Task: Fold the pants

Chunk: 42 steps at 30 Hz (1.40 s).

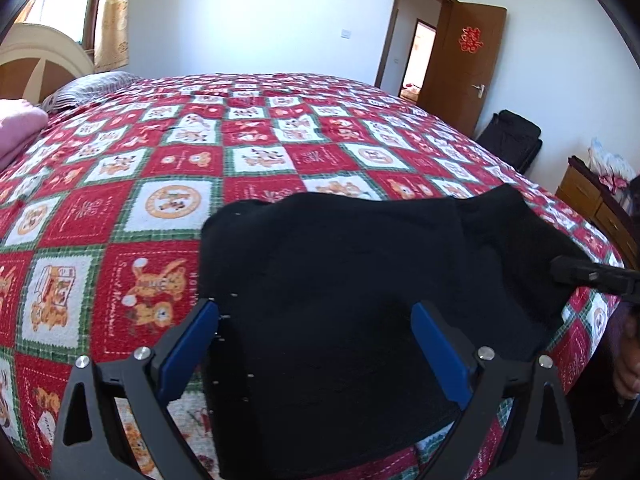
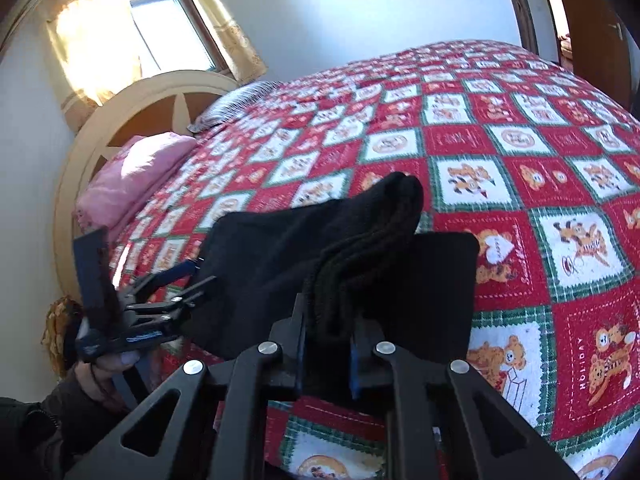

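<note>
The black pants [image 1: 352, 304] lie partly folded on the red patchwork bedspread [image 1: 172, 160] near its front edge. My left gripper [image 1: 316, 320] is open, its blue pads [image 1: 188, 348] astride the pants' near left part, holding nothing. My right gripper [image 2: 326, 344] is shut on a bunched fold of the pants [image 2: 360, 248] and lifts it off the bed; the rest of the cloth lies flat beneath. The right gripper shows at the right edge of the left wrist view [image 1: 588, 276]. The left gripper shows at the left of the right wrist view [image 2: 188, 284].
A pink pillow [image 2: 136, 176] and a striped pillow [image 1: 88, 88] lie by the headboard [image 2: 132, 120]. An open wooden door [image 1: 460, 64], a black bag [image 1: 512, 140] and a wooden dresser [image 1: 592, 204] stand beyond the bed's right side.
</note>
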Each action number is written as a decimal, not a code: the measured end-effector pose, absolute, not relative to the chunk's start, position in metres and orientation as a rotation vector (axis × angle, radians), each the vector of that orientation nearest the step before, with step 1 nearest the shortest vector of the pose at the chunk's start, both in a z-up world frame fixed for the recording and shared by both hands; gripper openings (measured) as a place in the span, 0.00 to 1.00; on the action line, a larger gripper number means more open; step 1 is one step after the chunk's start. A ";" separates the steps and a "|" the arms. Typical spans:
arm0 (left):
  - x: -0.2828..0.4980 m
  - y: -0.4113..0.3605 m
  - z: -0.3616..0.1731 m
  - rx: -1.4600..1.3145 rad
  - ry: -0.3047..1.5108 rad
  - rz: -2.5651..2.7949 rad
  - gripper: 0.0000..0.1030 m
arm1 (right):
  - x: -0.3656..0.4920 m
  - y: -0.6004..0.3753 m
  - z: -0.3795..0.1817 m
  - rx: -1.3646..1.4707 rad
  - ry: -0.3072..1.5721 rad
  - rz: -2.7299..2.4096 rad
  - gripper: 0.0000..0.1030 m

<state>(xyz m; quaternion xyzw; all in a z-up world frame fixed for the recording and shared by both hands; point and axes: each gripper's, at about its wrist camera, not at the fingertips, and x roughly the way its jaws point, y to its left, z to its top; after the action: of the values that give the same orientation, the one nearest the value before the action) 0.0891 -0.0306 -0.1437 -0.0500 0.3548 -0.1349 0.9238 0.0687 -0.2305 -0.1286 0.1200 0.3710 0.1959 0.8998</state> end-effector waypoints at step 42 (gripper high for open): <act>0.095 0.002 -0.150 -0.122 0.711 -0.183 1.00 | 0.101 -0.291 -0.170 0.265 0.852 0.149 0.51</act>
<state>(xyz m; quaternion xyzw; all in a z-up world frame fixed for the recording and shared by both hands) 0.0949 0.0016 -0.1502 -0.0594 0.3475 -0.0896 0.9315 0.1008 -0.2912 -0.1700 0.1281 0.4116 0.0719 0.8995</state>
